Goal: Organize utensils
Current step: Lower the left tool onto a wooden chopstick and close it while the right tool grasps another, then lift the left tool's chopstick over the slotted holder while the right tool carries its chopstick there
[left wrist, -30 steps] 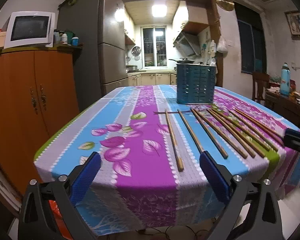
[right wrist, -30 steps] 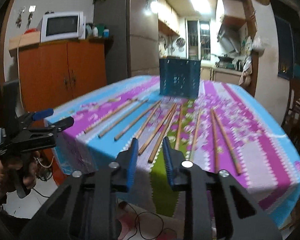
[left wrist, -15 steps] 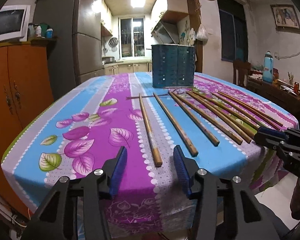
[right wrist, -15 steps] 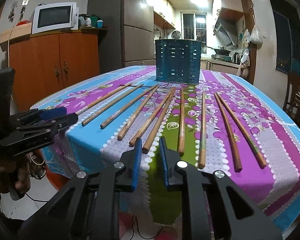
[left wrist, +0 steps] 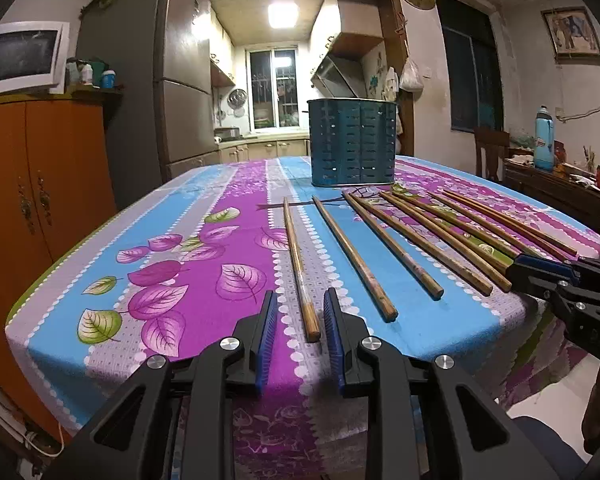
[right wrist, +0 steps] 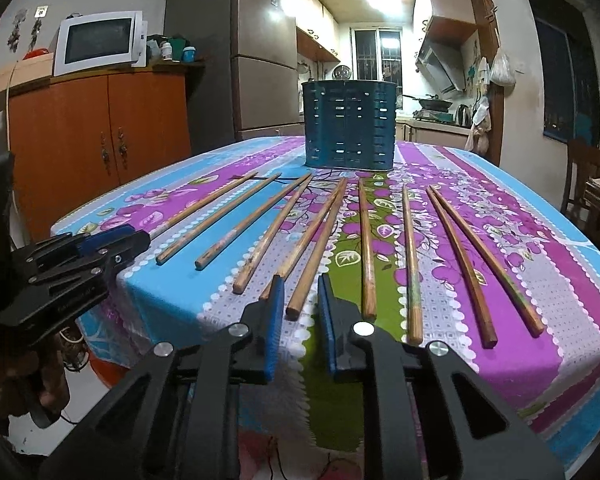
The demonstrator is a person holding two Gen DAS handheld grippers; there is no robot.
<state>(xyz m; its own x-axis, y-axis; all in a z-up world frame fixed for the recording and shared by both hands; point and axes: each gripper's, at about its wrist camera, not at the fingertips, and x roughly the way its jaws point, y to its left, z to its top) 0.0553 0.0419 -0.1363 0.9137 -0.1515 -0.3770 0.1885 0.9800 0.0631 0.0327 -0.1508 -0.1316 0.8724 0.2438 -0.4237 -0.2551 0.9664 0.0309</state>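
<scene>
chopsticks [right wrist: 320, 240] fanned on table [left wrist: 180, 280], holder [left wrist: 352, 142] at 12; light, stiff, slick, so grip near butt ends. l tongs [left wrist: 298, 332] just narrowing around leftmost stick, r tongs [right wrist: 298, 316] narrow gap, both holding nothing.

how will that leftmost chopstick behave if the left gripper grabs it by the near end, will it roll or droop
The leftmost chopstick looks like stiff wood, so it probably won't droop. It is long and thin, so gripped at the tip by the left gripper it may pivot downward. It looks rounded and lies flat on the tablecloth, so a nudge could roll it.
</scene>
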